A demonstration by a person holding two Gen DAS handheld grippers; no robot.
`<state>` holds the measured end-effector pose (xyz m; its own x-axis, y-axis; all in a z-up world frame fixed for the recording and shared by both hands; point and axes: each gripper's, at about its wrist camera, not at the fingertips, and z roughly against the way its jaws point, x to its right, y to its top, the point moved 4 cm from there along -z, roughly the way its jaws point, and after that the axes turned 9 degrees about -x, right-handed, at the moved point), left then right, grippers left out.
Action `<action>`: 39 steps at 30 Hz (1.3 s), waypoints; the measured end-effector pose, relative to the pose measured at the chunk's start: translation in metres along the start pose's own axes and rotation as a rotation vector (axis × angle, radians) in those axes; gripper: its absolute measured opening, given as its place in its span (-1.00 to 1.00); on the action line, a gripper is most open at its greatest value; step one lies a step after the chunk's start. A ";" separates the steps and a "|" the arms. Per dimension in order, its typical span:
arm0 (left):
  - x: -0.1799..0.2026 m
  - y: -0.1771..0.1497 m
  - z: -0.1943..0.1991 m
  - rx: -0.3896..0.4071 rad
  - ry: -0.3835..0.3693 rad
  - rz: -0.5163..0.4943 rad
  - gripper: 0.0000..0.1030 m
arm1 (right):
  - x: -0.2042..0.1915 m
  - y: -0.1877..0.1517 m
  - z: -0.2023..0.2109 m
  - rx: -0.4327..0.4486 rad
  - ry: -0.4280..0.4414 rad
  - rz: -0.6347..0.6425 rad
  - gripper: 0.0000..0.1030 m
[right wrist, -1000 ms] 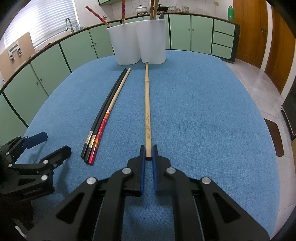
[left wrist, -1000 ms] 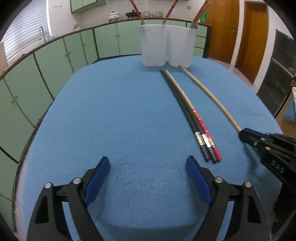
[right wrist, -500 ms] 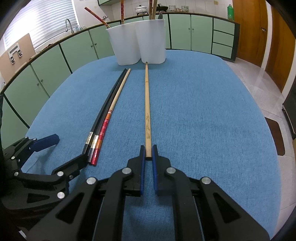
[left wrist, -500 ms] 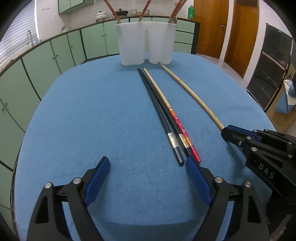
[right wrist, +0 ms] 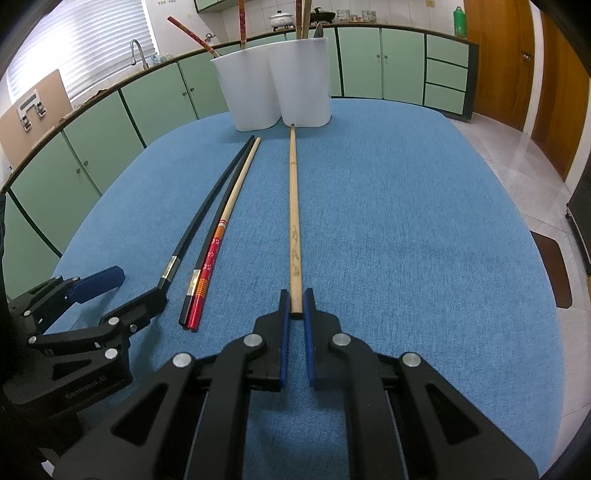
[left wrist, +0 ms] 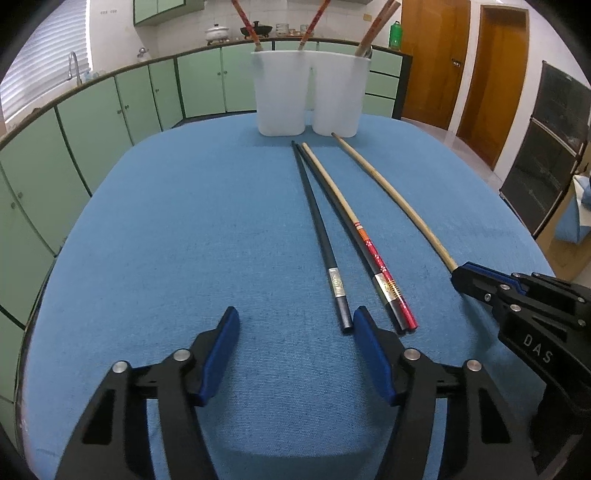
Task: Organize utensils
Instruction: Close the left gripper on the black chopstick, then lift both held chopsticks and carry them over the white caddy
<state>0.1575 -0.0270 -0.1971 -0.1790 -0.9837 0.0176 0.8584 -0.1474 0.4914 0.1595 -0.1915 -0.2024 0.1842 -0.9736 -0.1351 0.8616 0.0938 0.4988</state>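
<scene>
My right claw (right wrist: 294, 308) is clamping the bamboo stick (right wrist: 294, 206) for potting; my left claw (left wrist: 295, 334) is closing, half-open, beside the black stick (left wrist: 320, 236), gripping nothing.

a blue cloth (left wrist: 184, 240) covers the desk from the near edge to the far one. behind it, a curved run of pale green cabinets (left wrist: 140, 99) lines the far and left walls. on the counter above them stand a white lidded pot (left wrist: 215, 32), a dark pan (left wrist: 258, 27) and a green bottle (left wrist: 395, 35). a sink tap (left wrist: 74, 64) rises at the far left under a window with blinds (left wrist: 40, 62). wooden doors (left wrist: 436, 62) fill the far right wall, and a dark oven front (left wrist: 546, 147) stands right of them. in the right wrist view a brown board (right wrist: 33, 107) leans at the far left, and a dark floor mat (right wrist: 552, 266) lies on the tiled floor (right wrist: 517, 147) at the right.
</scene>
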 end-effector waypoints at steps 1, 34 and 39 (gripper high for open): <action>0.001 0.000 0.000 0.000 0.001 0.000 0.23 | 0.000 0.000 0.000 0.000 -0.001 0.000 -0.86; -0.003 0.049 0.112 0.300 -0.063 -0.019 -0.87 | -0.002 0.052 0.103 0.243 0.015 0.055 -0.88; -0.004 0.078 0.150 0.398 -0.088 -0.036 -0.87 | -0.007 0.082 0.140 0.320 0.040 0.092 -0.88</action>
<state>0.1531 -0.0193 -0.0284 -0.2610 -0.9635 0.0598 0.6005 -0.1135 0.7915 0.1627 -0.2065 -0.0408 0.2783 -0.9545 -0.1069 0.6491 0.1049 0.7534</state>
